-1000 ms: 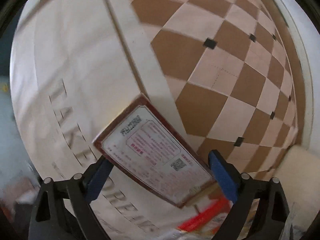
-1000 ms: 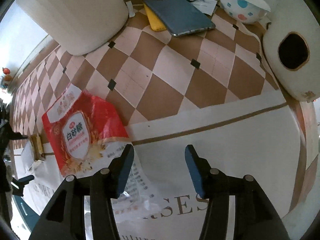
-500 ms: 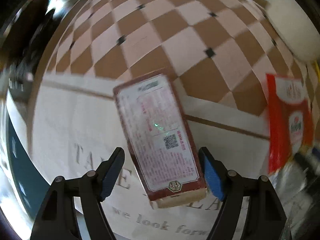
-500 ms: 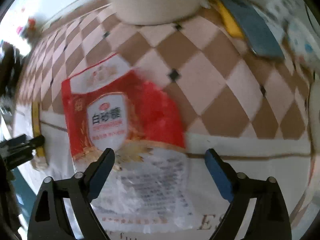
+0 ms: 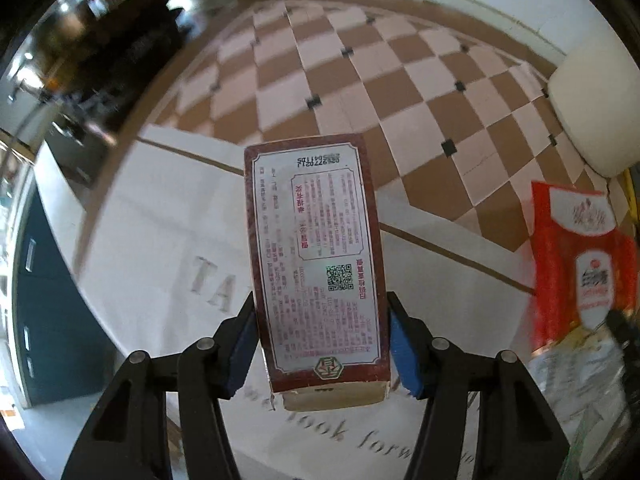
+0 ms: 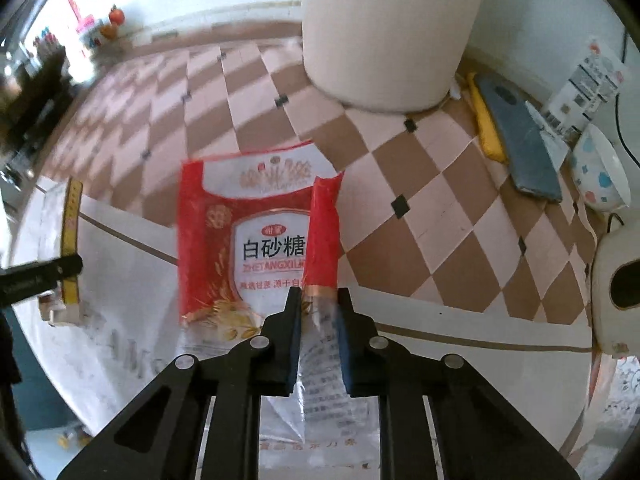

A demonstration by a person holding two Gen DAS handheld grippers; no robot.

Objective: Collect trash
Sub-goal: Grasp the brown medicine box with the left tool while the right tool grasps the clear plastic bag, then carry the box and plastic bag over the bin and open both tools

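Note:
My left gripper (image 5: 322,344) is shut on a flat dark-red box (image 5: 316,256) with a white printed label and a QR code, its blue pads (image 5: 404,352) pressing both long sides. My right gripper (image 6: 319,332) is shut on a red and clear plastic sugar bag (image 6: 244,244), pinching a folded ridge of its right side. The bag also shows in the left wrist view (image 5: 580,252) at the far right. The box edge (image 6: 71,240) and the left gripper's finger show at the left of the right wrist view.
The table carries a brown and cream checkered cloth (image 6: 420,208) with a white lettered border. A big white cylinder (image 6: 392,28) stands behind the bag. A grey phone on a yellow item (image 6: 516,140), a dotted bowl (image 6: 600,168) and a white appliance (image 6: 616,288) are at the right.
The left gripper swung round, lined up along the box and closed on it. The right gripper moved left over the sugar bag, opened wide, then closed on its right side.

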